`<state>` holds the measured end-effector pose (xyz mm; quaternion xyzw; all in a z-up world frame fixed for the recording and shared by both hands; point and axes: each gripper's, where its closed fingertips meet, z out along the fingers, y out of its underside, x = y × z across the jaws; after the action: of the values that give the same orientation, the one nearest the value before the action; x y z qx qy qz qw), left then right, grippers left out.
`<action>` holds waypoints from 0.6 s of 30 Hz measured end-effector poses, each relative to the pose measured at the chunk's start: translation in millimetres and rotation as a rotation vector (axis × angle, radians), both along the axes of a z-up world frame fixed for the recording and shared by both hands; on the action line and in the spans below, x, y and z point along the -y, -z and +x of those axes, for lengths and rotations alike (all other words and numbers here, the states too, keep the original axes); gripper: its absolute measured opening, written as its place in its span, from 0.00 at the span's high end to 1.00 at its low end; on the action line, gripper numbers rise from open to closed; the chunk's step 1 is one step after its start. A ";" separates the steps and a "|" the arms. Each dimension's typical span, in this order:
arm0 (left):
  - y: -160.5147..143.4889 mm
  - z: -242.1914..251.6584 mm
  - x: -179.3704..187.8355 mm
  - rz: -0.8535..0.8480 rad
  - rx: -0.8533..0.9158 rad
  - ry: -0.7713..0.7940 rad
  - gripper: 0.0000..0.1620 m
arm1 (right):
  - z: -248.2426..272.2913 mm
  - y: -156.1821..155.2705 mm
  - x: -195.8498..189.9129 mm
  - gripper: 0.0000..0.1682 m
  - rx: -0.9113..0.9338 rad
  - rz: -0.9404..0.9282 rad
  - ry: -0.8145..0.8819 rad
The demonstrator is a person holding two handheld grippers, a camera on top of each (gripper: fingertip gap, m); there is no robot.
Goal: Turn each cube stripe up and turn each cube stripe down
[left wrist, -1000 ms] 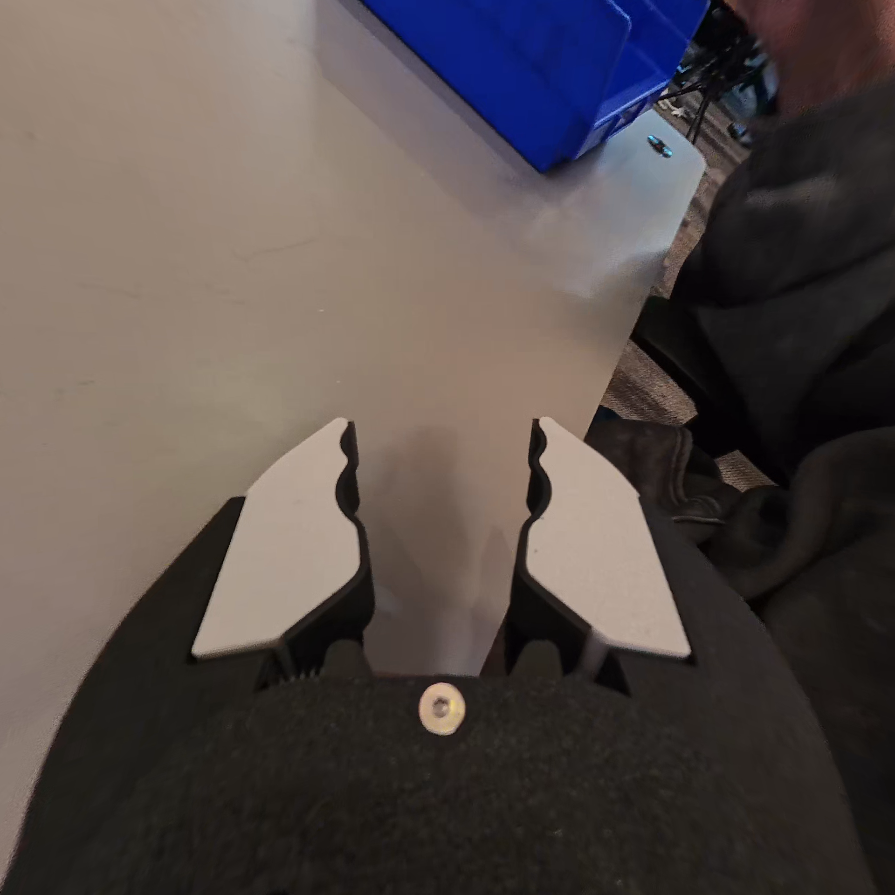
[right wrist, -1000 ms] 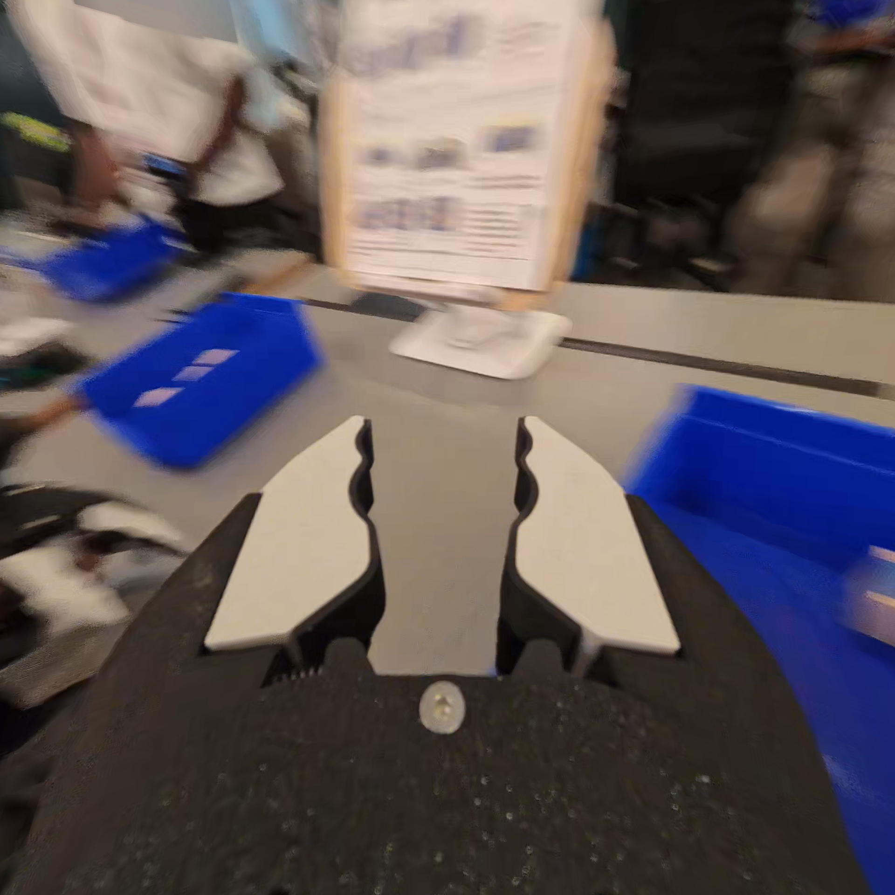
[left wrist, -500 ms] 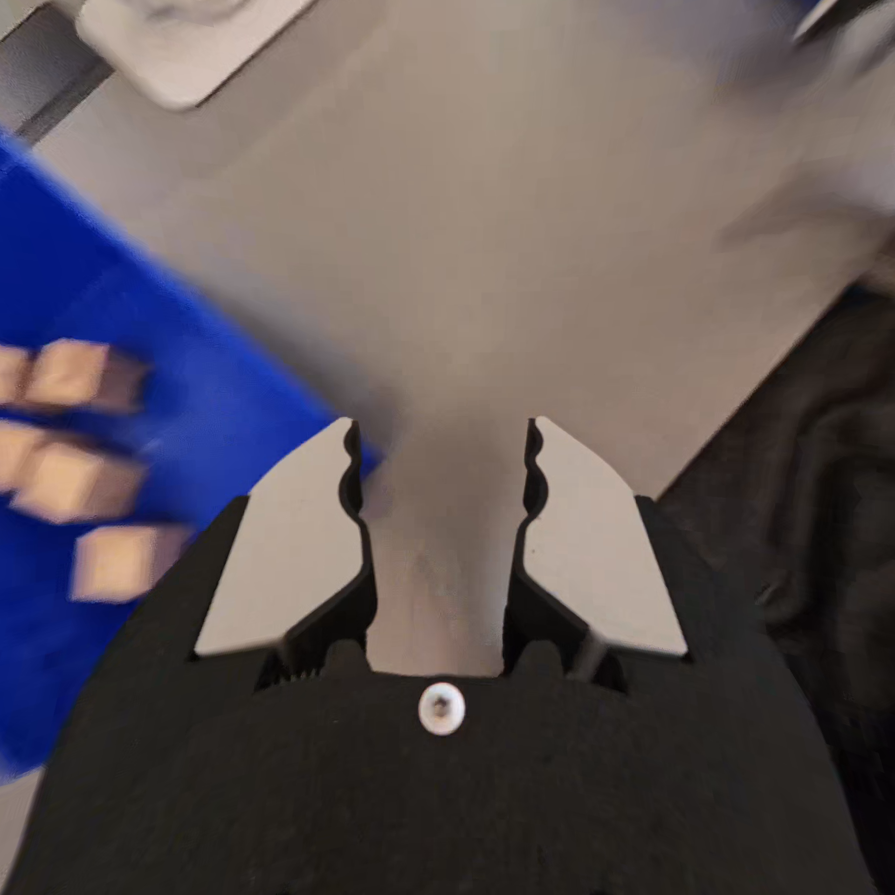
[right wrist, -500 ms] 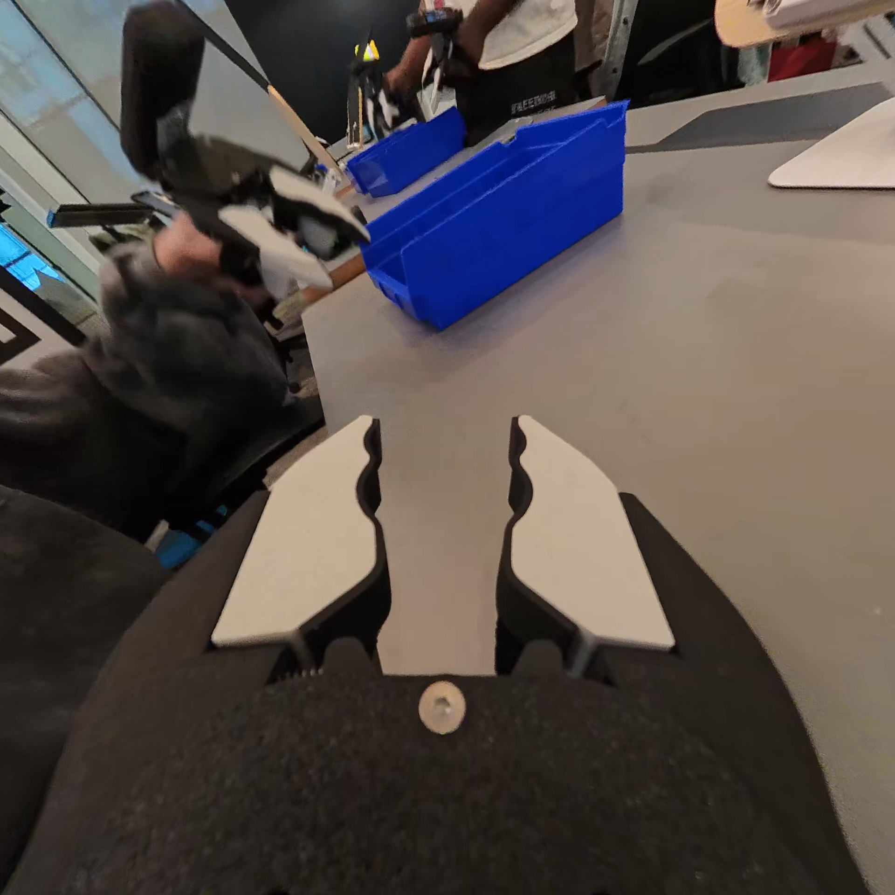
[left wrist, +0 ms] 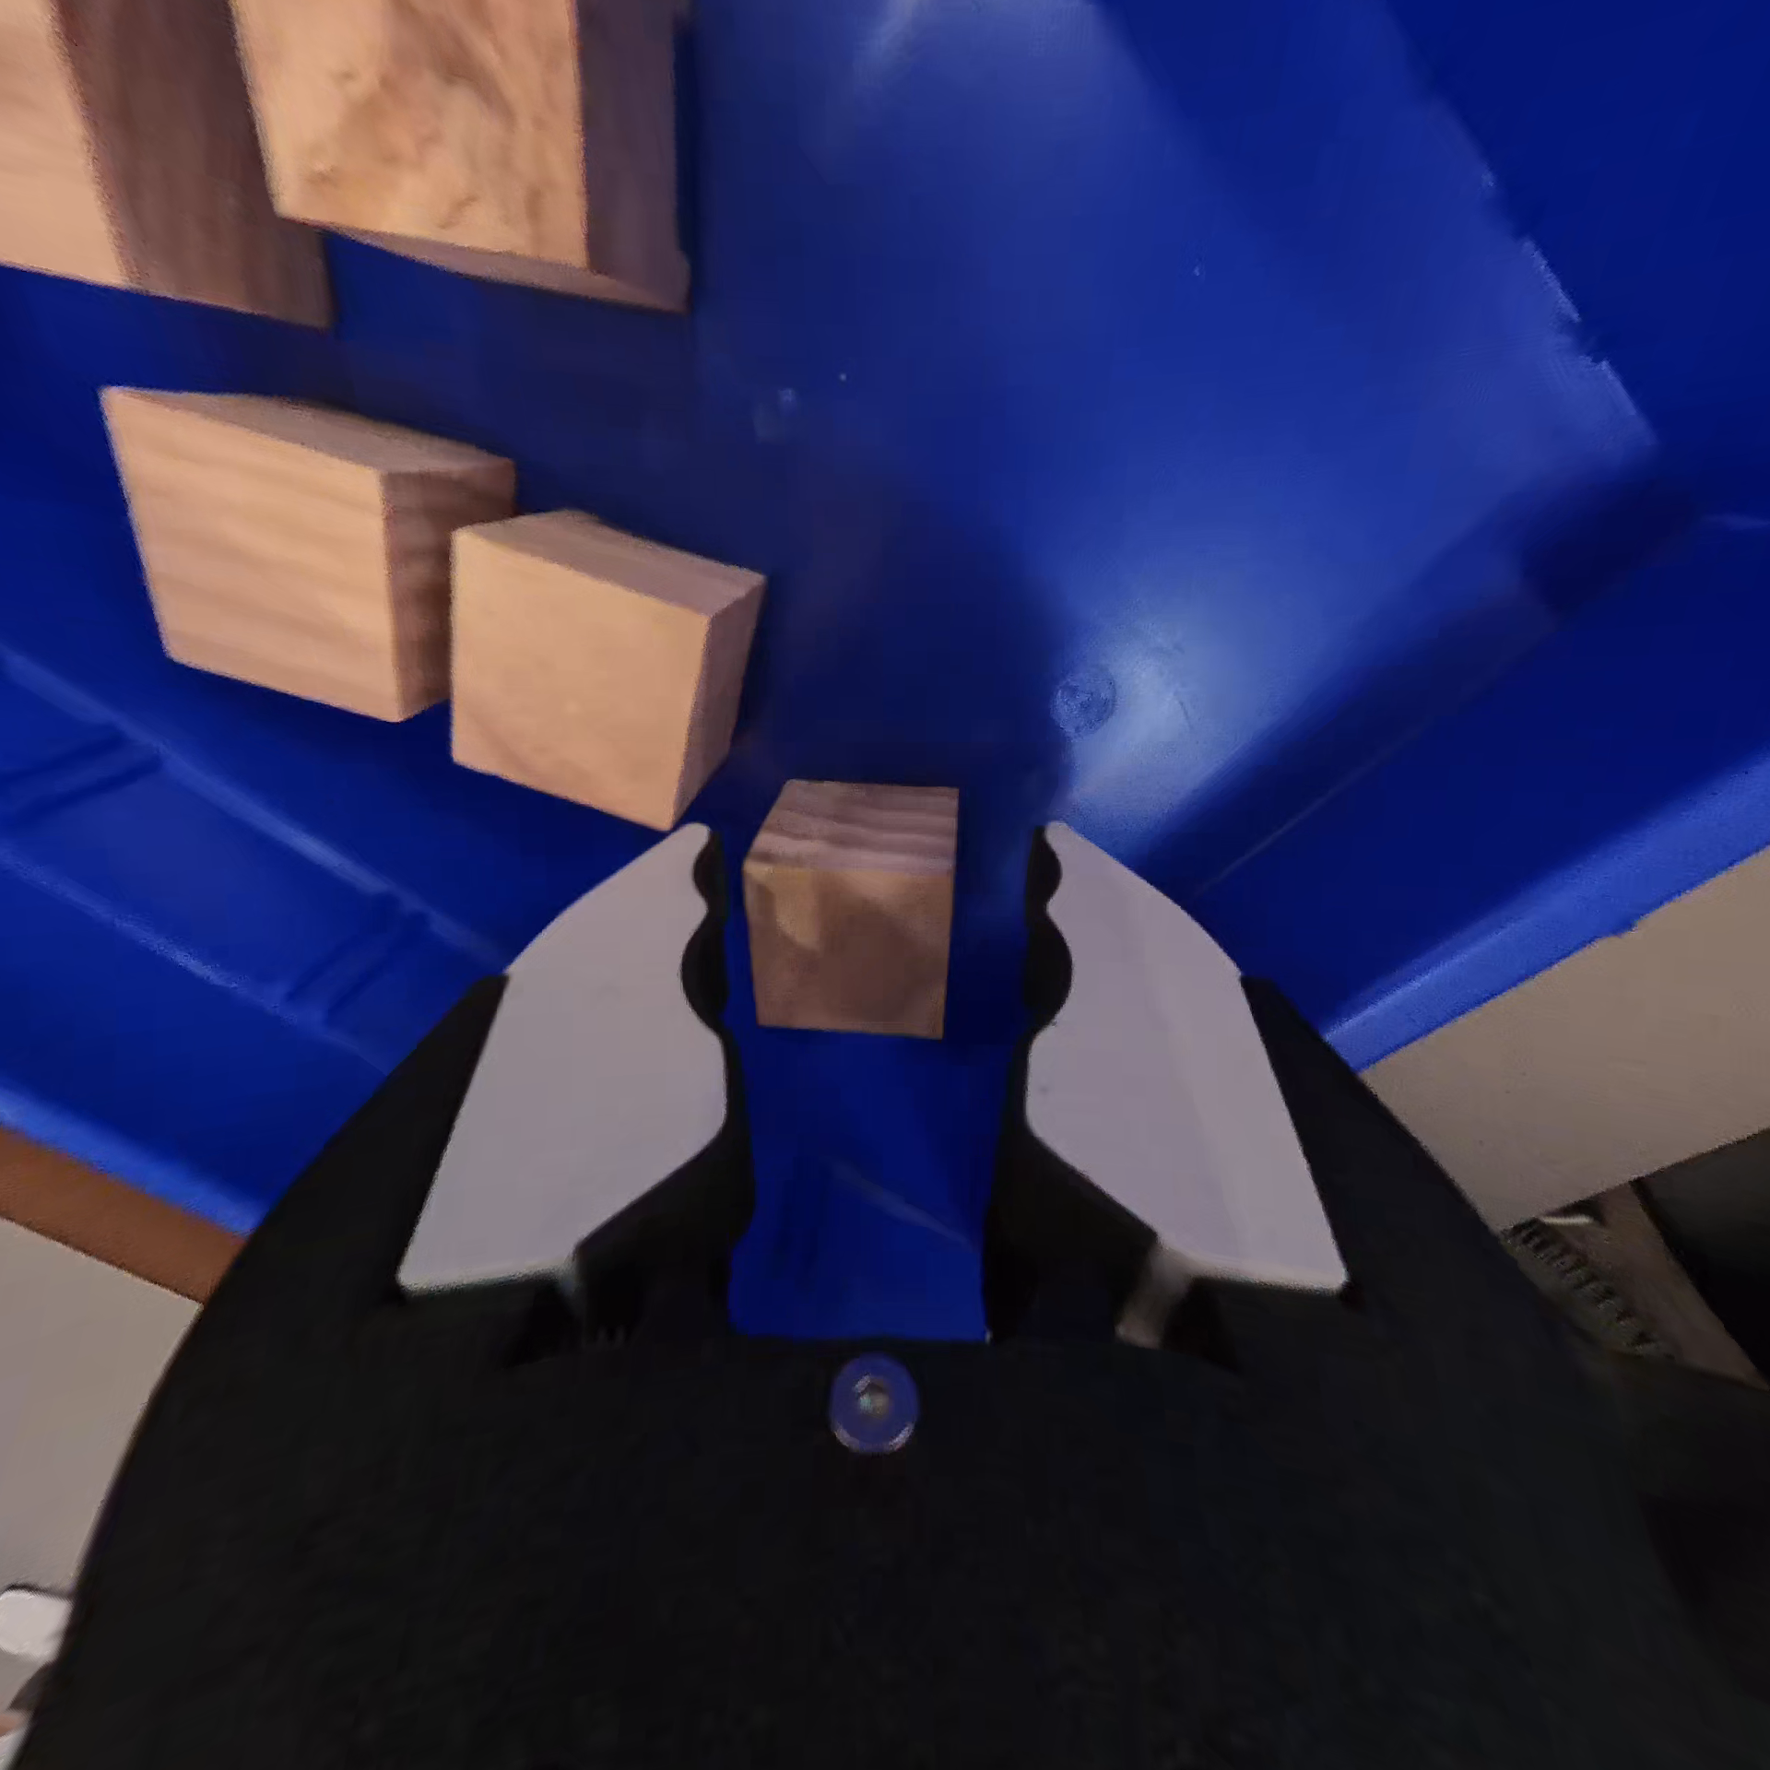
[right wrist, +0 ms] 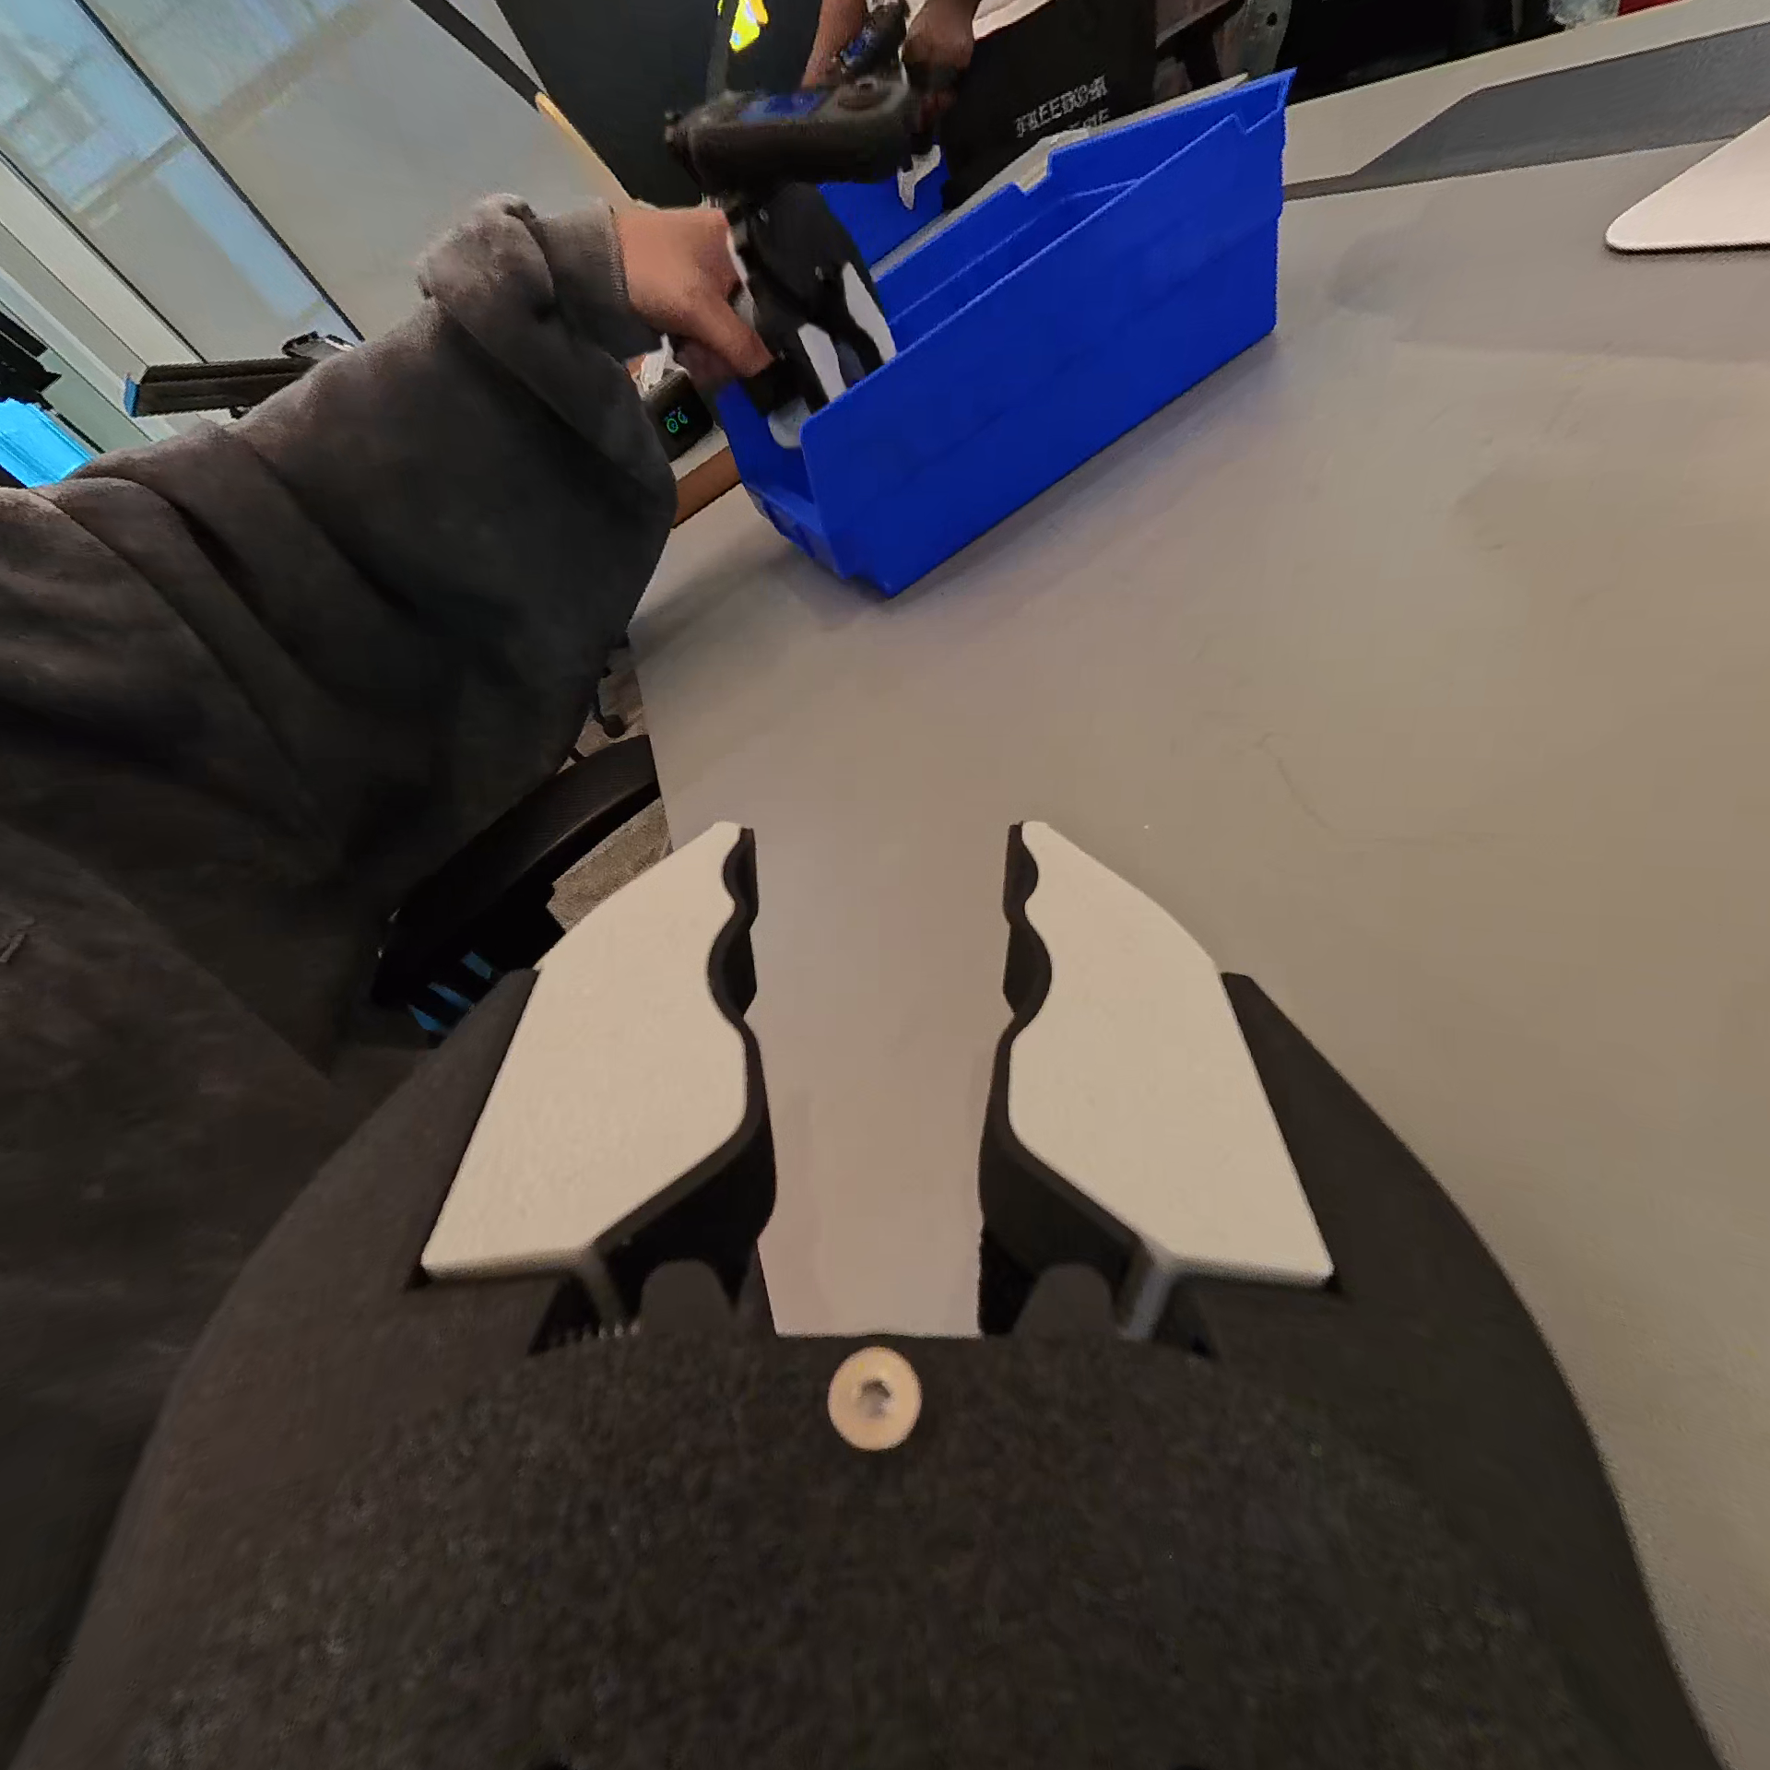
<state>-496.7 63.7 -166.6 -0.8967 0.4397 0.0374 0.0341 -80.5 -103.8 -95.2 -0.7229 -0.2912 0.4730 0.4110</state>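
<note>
- Our left claw (left wrist: 870, 843) hangs wide open inside the blue bin (left wrist: 1293, 402), gripping nothing.
- A wooden cube (left wrist: 850, 910) sits on the bin floor between its fingertips, close to the left finger (left wrist: 594, 1073) but touching neither.
- Four more cubes (left wrist: 594, 670) lie farther in, to the left.
- Our right claw (right wrist: 879, 843) stays open and empty above the grey table (right wrist: 1341, 670), well apart from the bin.

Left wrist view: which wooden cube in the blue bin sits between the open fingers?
The smallest-looking cube, alone at the tips of the left gripper; the other four cubes lie farther up and left in the bin.
</note>
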 end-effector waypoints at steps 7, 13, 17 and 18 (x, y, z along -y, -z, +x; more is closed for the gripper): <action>-2.1 -2.3 11.2 -0.003 -0.068 0.035 0.73 | 1.0 3.3 -0.9 0.71 -0.024 -0.040 -0.015; -91.2 62.9 -0.4 0.208 0.379 -0.004 0.73 | 2.3 -3.6 -5.1 0.71 -0.053 -0.047 -0.003; -148.2 165.6 14.4 0.228 0.922 -0.005 0.73 | -3.2 -11.8 -19.6 0.70 -0.123 -0.110 -0.008; -156.5 192.4 20.7 0.201 1.043 -0.014 0.73 | -5.1 -16.1 -27.2 0.69 -0.148 -0.134 -0.007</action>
<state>-304.4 43.0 -10.1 -0.7914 0.3526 -0.3714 0.3338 -85.6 -76.6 -79.1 -0.7109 -0.2302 0.5450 0.3804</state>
